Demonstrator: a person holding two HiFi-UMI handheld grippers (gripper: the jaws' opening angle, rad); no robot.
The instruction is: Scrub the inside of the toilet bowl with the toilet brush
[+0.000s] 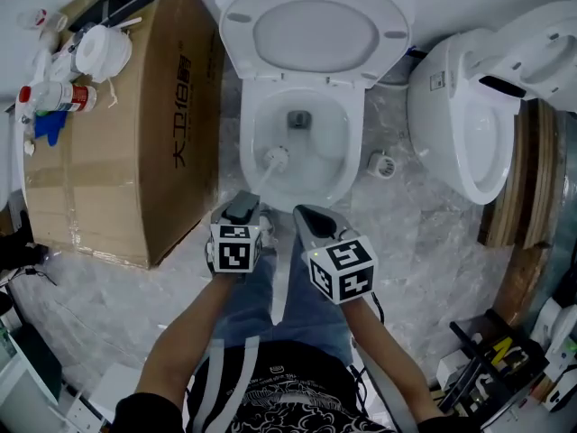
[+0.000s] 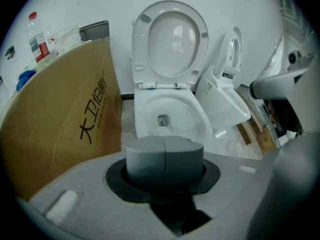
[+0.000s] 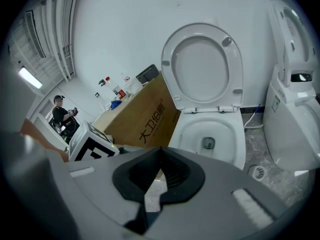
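Observation:
The white toilet point(image 1: 248, 142) stands open, its lid and seat point(image 1: 311, 30) raised. Inside the bowl, at the left, rests the white head of the toilet brush point(image 1: 276, 158); its handle slants back toward me. My left gripper point(image 1: 242, 207) is shut on the handle's grey end point(image 2: 164, 159), which fills the jaws in the left gripper view, with the bowl point(image 2: 145, 104) beyond. My right gripper point(image 1: 306, 216) hovers beside it before the bowl's front rim, shut with nothing in it point(image 3: 160, 169). The right gripper view shows the bowl point(image 3: 235, 134) ahead.
A large cardboard box point(image 1: 135, 124) stands left of the toilet, with bottles point(image 1: 59, 96) on top. A second toilet point(image 1: 478, 124) stands at the right by wooden boards point(image 1: 523, 179). A floor drain point(image 1: 382, 164) lies between them. A person point(image 3: 62, 114) stands far off.

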